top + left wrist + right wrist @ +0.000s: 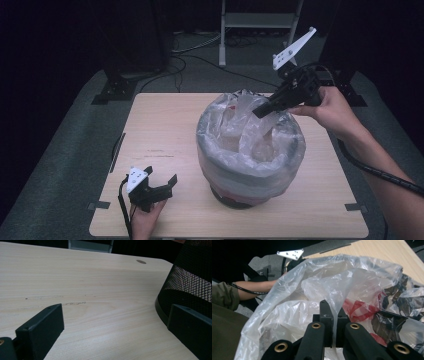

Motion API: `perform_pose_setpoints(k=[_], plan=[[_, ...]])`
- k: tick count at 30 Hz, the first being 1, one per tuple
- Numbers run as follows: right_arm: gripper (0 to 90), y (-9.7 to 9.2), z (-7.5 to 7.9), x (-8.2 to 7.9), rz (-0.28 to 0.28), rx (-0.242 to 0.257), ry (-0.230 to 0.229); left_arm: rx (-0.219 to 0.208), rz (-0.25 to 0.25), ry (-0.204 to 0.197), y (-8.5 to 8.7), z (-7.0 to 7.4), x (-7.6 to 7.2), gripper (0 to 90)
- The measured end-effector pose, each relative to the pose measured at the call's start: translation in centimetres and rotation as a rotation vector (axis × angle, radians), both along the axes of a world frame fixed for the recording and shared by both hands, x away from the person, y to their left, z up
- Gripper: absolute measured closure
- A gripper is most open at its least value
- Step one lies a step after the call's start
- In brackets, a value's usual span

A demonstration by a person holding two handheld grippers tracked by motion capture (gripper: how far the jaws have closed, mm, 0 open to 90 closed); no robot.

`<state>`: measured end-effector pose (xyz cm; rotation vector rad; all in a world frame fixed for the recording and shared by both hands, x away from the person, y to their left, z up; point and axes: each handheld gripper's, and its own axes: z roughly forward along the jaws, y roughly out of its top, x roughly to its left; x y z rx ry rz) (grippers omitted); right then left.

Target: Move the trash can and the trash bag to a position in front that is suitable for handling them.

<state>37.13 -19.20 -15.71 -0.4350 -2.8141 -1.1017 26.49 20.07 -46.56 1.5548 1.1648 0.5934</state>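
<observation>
A black mesh bin [235, 192] stands on the wooden table [160, 125], lined with a clear plastic bag [250, 145] whose rim is folded over the outside. My right gripper [261, 111] reaches over the bin's far right rim and is shut on a fold of the clear bag [294, 305]. In the right gripper view the film runs up between the closed jaws of the right gripper [333, 311]. My left gripper [162, 182] rests open on the table at the near left. Seen from the left gripper [116, 315], bare wood lies between its jaws and the bin's mesh wall [192, 282] stands just beside the right jaw.
Red-printed and dark crumpled plastic [358, 308] lies inside the bag. A metal shelf frame [260, 20] and cables [200, 55] are on the dark floor behind the table. The table's left half [87, 277] is bare wood.
</observation>
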Motion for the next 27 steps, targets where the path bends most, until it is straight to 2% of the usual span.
perform_pose_setpoints(k=[18, 27], plan=[[89.8, 0.8, -2.8, 0.9, 0.013, -0.051, 0.047, 0.002, 0.001, 0.003, 0.0, -0.1, 0.0, 0.0], [89.5, 1.8, -3.9, 0.9, 0.026, -0.100, 0.054, -0.002, 0.002, 0.000, 0.1, 0.0, 0.0, 0.0]])
